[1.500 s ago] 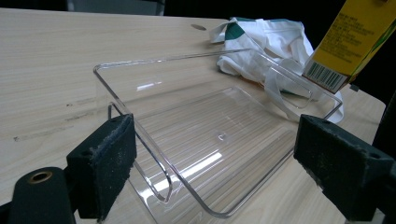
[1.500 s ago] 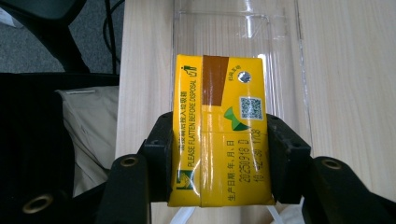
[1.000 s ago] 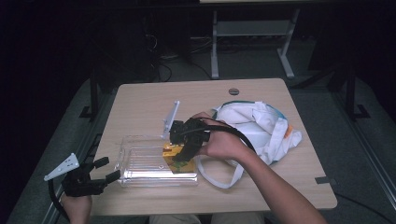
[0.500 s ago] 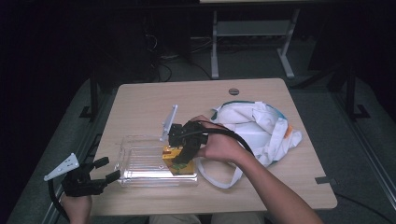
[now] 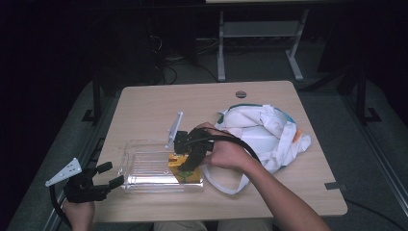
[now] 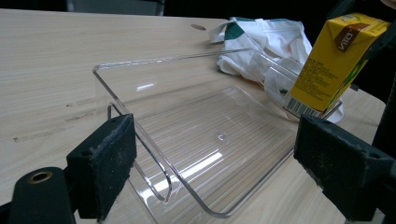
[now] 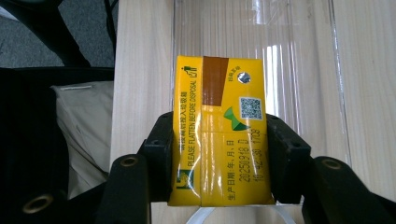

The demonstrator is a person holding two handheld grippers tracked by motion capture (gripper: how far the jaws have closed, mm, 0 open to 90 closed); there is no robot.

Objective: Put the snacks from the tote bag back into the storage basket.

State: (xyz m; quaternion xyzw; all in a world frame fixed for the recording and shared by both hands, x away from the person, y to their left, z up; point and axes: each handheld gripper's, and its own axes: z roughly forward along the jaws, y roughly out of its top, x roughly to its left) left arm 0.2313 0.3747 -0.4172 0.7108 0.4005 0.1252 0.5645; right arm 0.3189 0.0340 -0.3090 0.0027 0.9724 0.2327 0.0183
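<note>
Right gripper view shows the right gripper (image 7: 219, 163) clamped on a yellow rectangular drink carton (image 7: 219, 135) printed "PLEASE FLATTEN BEFORE DISPOSAL" beside a QR code and a date stamp. High view places that carton over the right end of the clear ribbed plastic tray (image 5: 149, 168), tilted, beside a white cloth bag (image 5: 264, 130). Left gripper (image 5: 103, 175) stands wide open at the tray's left end.

— Yellow drink carton (image 7: 219, 135), brown stripe on top, tilted, bottom corner at the tray's right end.
— And the clear plastic tray (image 5: 144, 166)?
— Flat on the table, ribbed floor, nothing else inside, near the front edge.
</note>
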